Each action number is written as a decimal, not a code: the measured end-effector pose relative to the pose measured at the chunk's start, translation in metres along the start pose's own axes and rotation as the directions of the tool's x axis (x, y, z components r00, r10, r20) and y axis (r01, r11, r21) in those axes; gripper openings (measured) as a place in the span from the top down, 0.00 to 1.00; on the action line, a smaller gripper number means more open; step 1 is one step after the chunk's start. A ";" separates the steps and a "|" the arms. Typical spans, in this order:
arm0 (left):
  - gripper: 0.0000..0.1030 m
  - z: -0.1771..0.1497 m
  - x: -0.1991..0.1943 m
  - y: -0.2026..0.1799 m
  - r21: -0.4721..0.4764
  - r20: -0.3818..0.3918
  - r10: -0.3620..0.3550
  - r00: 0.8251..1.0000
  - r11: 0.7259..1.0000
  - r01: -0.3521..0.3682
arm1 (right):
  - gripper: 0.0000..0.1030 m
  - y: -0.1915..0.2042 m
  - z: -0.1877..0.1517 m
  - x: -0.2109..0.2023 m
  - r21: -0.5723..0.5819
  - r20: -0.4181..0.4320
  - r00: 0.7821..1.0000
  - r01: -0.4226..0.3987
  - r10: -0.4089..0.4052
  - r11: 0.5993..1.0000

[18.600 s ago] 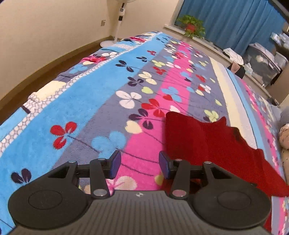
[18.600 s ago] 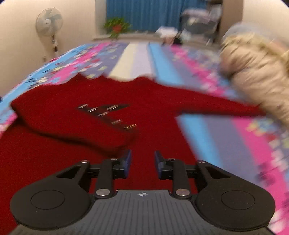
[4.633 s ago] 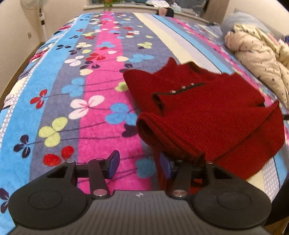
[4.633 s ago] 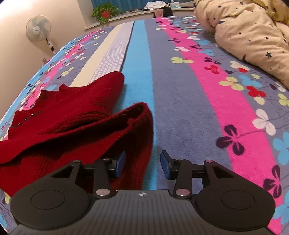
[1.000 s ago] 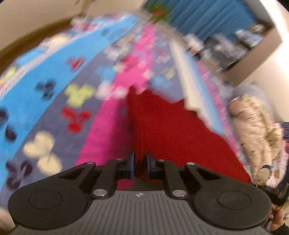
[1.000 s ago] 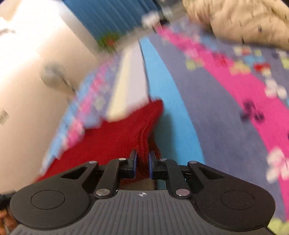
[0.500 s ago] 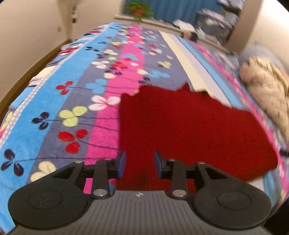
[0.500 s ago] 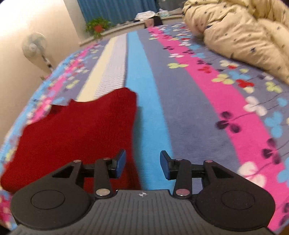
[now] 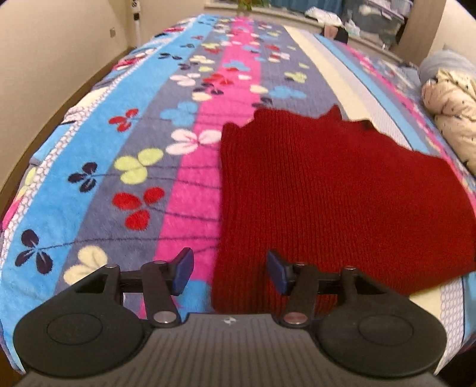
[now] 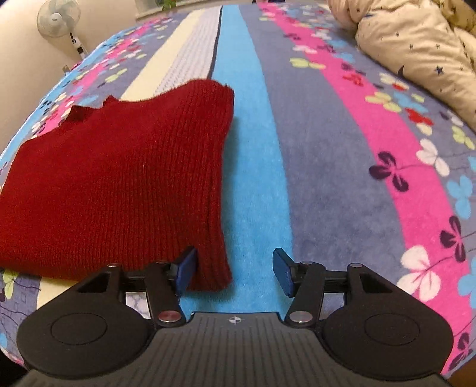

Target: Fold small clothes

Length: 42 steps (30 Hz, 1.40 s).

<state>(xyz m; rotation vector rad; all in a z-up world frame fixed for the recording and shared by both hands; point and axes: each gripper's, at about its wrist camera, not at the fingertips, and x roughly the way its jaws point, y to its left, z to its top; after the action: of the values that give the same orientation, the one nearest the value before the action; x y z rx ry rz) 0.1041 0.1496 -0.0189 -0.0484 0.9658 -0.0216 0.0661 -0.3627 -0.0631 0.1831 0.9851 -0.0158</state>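
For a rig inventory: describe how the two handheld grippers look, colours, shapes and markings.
Both look alike. The left gripper and right gripper each have a ribbed dark grey body with a small pale round emblem, two round black discs at the sides, black linkage arms with silver rivets, and blue pads on the fingertips. No cables, hands or sleeves show.

We see our right hand-held gripper (image 10: 233, 271) with its jaws just opened, the near right corner of the folded red knit sweater (image 10: 119, 184) lying loose between them on the striped floral bedspread (image 10: 342, 166). A cream star-print duvet (image 10: 416, 44) lies far right; a standing fan (image 10: 58, 18) stands far left.
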 end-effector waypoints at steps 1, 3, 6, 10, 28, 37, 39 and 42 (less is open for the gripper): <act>0.40 0.001 -0.001 0.000 -0.005 0.003 0.000 1.000 1.000 0.000 | 0.45 0.001 -0.001 -0.002 -0.003 0.013 1.000 0.004 -0.004 1.000; 0.40 0.002 0.000 -0.001 -0.008 0.004 0.001 1.000 1.000 -0.001 | 0.45 -0.002 0.001 -0.006 -0.005 0.040 0.999 0.013 -0.013 1.000; 0.39 0.002 0.001 -0.001 -0.003 0.006 0.006 1.000 1.000 -0.006 | 0.44 -0.002 0.005 -0.011 -0.001 0.071 0.997 0.019 -0.019 1.000; 0.35 0.002 0.001 -0.001 0.003 0.007 0.006 1.000 1.000 -0.007 | 0.44 0.000 0.007 -0.017 -0.009 0.131 0.991 0.035 -0.033 0.999; 0.35 -0.003 0.001 -0.001 -0.015 0.008 0.030 1.000 0.999 -0.030 | 0.44 -0.005 0.011 -0.027 0.038 0.204 0.977 0.056 -0.062 0.998; 0.23 -0.032 -0.007 -0.014 -0.143 -0.003 0.062 0.998 0.988 -0.062 | 0.44 -0.003 0.014 -0.031 0.044 0.213 0.976 0.034 -0.043 0.998; 0.22 -0.038 -0.005 -0.017 -0.169 -0.020 0.093 0.995 0.981 -0.095 | 0.44 -0.002 0.014 -0.031 0.038 0.210 0.977 0.032 -0.039 0.999; 0.22 -0.045 0.001 -0.014 -0.237 -0.068 0.090 0.994 0.966 -0.104 | 0.44 -0.001 0.014 -0.031 0.030 0.208 0.977 0.030 -0.036 0.999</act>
<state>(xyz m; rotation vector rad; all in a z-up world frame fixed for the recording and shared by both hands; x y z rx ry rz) 0.0681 0.1337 -0.0447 -0.2245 1.0223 0.1858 0.0607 -0.3679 -0.0301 0.1855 0.7782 -0.0775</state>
